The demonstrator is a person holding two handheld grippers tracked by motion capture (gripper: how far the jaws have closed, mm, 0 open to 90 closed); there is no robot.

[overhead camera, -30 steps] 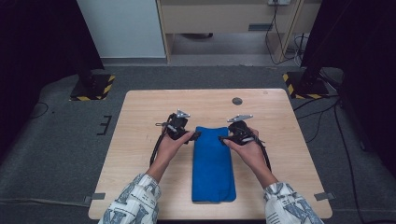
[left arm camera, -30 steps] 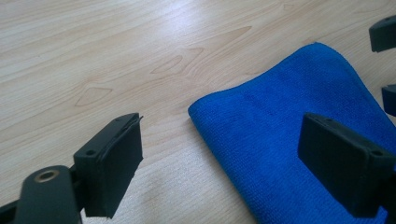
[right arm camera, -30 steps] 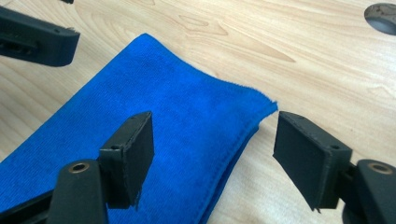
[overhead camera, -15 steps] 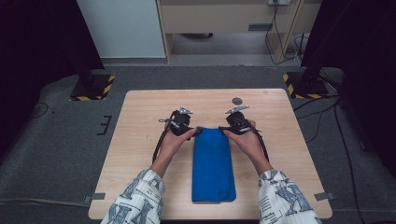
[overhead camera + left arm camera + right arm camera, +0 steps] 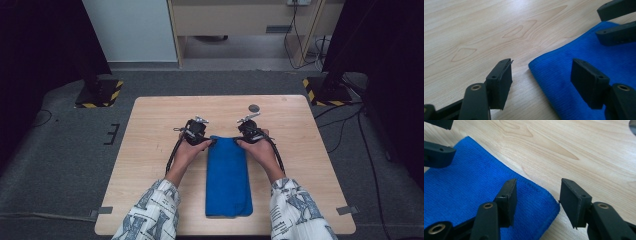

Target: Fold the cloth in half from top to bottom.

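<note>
A blue towel (image 5: 228, 176) lies folded into a long strip on the table (image 5: 150, 130), running from the near edge towards the middle, its far end between the two grippers. The left gripper (image 5: 206, 142) sits at the far left corner of the strip, the right gripper (image 5: 239, 140) at the far right corner.

In the left gripper view the jaws straddle the towel's corner (image 5: 534, 67): one pad over bare wood, the other over the cloth, neither pressing on it. In the right gripper view the corner (image 5: 554, 205) lies likewise between the jaws, untouched. Both pairs of jaws have just been closing and now stand partly apart with cloth between them, gripping nothing yet.

The towel looks soft, light and limp, with a ribbed pile that should give the pads good purchase and little slip. Being several layers thick, it will likely sag and could unfold if only the top layer is caught. The best hold, I judge, is at these two far corners, pinching all layers at once, right at the edge.

A small dark disc (image 5: 254, 107) lies beyond the right gripper, well apart from the towel.
</note>
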